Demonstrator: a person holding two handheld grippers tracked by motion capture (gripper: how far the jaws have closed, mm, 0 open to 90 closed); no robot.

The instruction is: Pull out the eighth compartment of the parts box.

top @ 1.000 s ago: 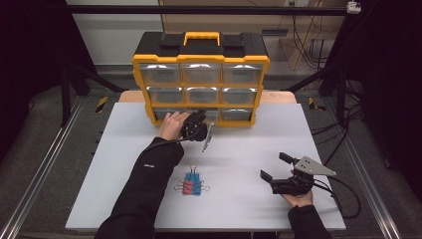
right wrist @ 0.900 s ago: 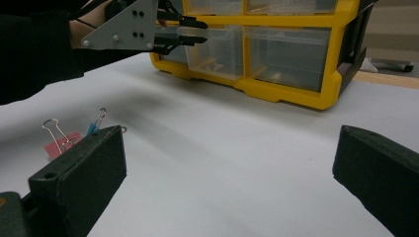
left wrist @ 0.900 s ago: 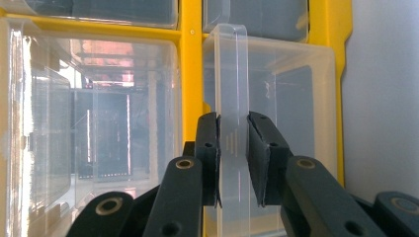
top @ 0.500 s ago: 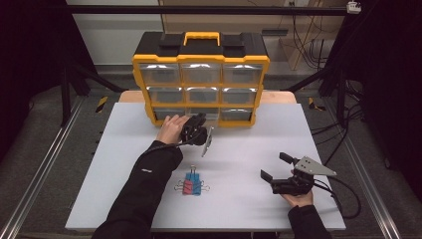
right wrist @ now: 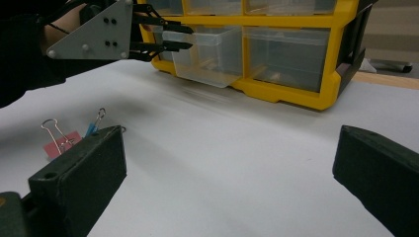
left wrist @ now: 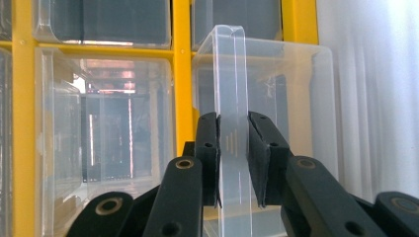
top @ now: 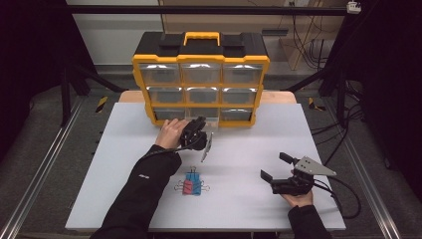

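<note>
A clear plastic drawer (right wrist: 207,54) is seen drawn partway out of the bottom row, middle column, of a yellow-framed organiser (top: 200,79); its long axis runs from the cabinet toward the person, its front face pointing at the person's side of the table. The drawer's upright handle tab (left wrist: 231,98) is pinched between the two black jaws of the left gripper (left wrist: 232,158), which are pressed against its two faces; in the high view that gripper (top: 195,133) is held just before the cabinet's lower row. The right gripper (top: 278,169) is held low over the near right part of the table, well apart from the cabinet, its jaws spread wide with nothing between them.

A small cluster of binder clips (top: 190,186), blue and red, lies on the pale grey tabletop (top: 249,209) near the person's left sleeve (top: 144,184); the table is flanked by black frame posts and dark floor; cables are seen behind at the right.
</note>
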